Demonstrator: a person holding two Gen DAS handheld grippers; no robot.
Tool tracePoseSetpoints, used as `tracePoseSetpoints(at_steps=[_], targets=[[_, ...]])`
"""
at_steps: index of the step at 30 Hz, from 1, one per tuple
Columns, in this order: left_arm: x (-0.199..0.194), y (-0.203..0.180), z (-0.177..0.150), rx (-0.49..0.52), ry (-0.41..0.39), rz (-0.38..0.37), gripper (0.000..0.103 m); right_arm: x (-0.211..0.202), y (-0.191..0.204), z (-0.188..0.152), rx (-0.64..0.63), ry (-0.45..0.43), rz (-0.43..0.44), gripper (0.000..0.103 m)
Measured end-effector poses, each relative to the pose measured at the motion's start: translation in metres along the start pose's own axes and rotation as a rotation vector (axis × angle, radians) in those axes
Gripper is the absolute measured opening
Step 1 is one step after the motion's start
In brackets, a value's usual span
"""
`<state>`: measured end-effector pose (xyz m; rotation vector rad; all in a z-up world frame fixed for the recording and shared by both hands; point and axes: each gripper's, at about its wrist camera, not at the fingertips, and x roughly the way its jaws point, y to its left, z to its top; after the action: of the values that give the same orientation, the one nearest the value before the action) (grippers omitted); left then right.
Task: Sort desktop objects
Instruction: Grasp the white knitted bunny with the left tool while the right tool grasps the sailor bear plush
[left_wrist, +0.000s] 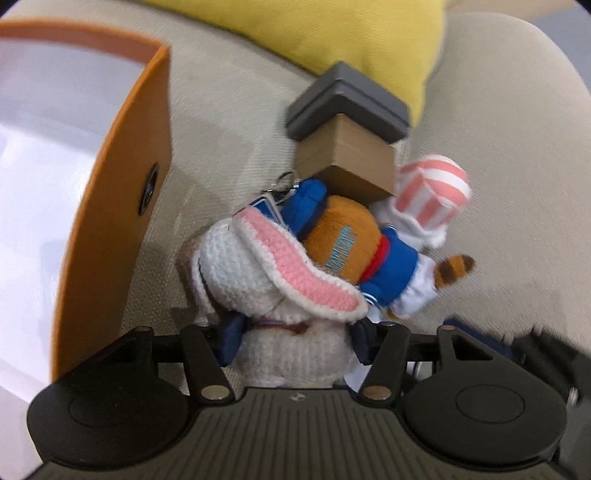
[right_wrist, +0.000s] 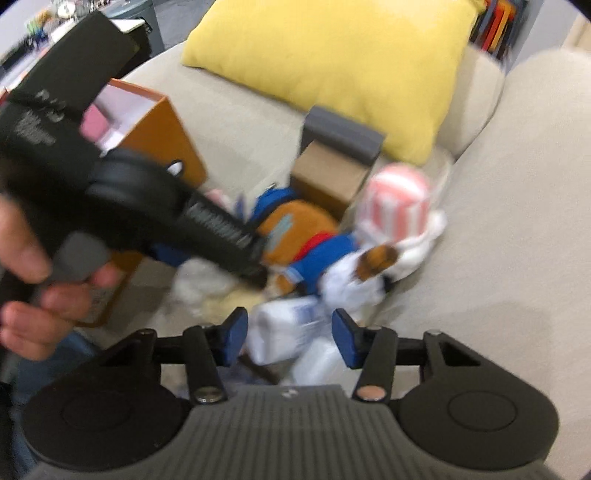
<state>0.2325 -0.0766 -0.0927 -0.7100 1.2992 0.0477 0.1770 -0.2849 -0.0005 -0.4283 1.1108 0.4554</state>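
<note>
My left gripper (left_wrist: 295, 336) is shut on a white crocheted bunny with pink ears (left_wrist: 273, 273), low over a beige sofa seat. Behind it lies an orange plush in a blue outfit (left_wrist: 354, 251), a pink-and-white striped soft toy (left_wrist: 432, 192) and a brown box with a grey lid (left_wrist: 351, 140). In the right wrist view, my right gripper (right_wrist: 290, 341) is open above white packets (right_wrist: 284, 332). The left gripper's black body (right_wrist: 147, 206) crosses that view, over the orange plush (right_wrist: 295, 229) and the striped toy (right_wrist: 397, 199).
An open orange box with a white inside (left_wrist: 110, 184) stands at the left; it also shows in the right wrist view (right_wrist: 159, 129). A yellow cushion (right_wrist: 332, 66) leans on the sofa back. A sofa arm (right_wrist: 517, 221) rises at the right.
</note>
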Motion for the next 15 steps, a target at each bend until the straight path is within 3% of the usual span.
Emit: tracePoseSetpoints(at_steps=[5,10,15], targets=[[-0.025,-0.005,-0.007,0.116,-0.049,-0.028,0.063,0.004,-0.001,0.005,-0.092,0.017,-0.04,0.048],[-0.054,-0.014,-0.007,0.247,-0.074,-0.07,0.063,0.011,0.003,0.011,-0.289,0.019,-0.082,0.048],[-0.085,-0.008,-0.009,0.352,-0.054,-0.135,0.063,0.023,0.015,0.017,-0.443,0.028,-0.09,0.053]])
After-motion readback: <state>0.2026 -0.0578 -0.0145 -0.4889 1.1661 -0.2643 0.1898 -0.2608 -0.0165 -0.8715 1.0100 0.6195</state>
